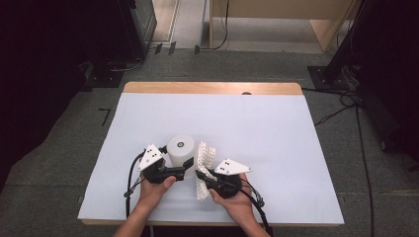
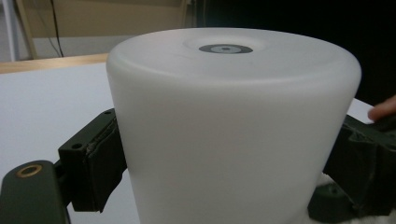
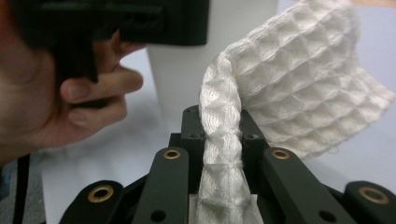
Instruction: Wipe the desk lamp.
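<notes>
Left hand-held gripper (image 1: pixel 184 165) clamped around the white cylinder (image 1: pixel 180 149), one pad on each side of its wall; the cylinder stands upright on the desk (image 1: pixel 276 148), near the front edge, left of centre. The grip looks meant to steady it. Right hand-held gripper (image 1: pixel 200 174) pinched tight on a bunched fold of white waffle cloth (image 1: pixel 204 157), held just beside the cylinder's right flank with the loose end free above the jaws, probably positioned for wiping the cylinder's side.
</notes>
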`<state>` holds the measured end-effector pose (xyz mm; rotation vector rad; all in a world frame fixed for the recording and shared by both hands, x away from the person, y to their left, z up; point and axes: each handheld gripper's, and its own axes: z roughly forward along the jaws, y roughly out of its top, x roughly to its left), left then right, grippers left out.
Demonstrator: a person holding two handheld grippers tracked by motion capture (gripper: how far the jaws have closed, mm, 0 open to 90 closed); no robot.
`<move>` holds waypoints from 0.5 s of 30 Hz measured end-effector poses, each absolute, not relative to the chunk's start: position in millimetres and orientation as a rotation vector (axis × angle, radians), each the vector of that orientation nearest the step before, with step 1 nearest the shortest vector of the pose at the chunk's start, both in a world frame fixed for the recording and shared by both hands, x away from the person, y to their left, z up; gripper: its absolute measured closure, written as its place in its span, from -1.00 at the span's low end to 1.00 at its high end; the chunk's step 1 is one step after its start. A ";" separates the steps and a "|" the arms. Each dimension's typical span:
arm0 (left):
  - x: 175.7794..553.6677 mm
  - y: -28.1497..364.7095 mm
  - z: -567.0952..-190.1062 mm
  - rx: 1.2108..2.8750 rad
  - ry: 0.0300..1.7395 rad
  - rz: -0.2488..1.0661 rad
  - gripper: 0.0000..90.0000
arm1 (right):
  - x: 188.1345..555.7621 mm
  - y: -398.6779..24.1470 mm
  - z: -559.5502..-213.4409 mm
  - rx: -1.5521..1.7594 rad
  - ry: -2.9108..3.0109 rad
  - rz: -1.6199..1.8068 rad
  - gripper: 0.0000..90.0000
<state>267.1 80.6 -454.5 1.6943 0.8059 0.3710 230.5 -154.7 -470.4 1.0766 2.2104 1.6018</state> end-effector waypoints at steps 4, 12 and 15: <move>264.6 75.8 -455.5 1.712 0.773 0.402 -0.80 | 234.5 -161.9 -469.3 1.110 2.181 1.606 0.74; 270.7 80.1 -463.4 1.728 0.790 0.547 -0.80 | 238.8 -173.5 -467.4 1.142 2.135 1.612 0.74; 271.9 78.9 -468.1 1.748 0.793 0.551 -0.80 | 239.9 -175.2 -468.1 1.145 2.130 1.610 0.74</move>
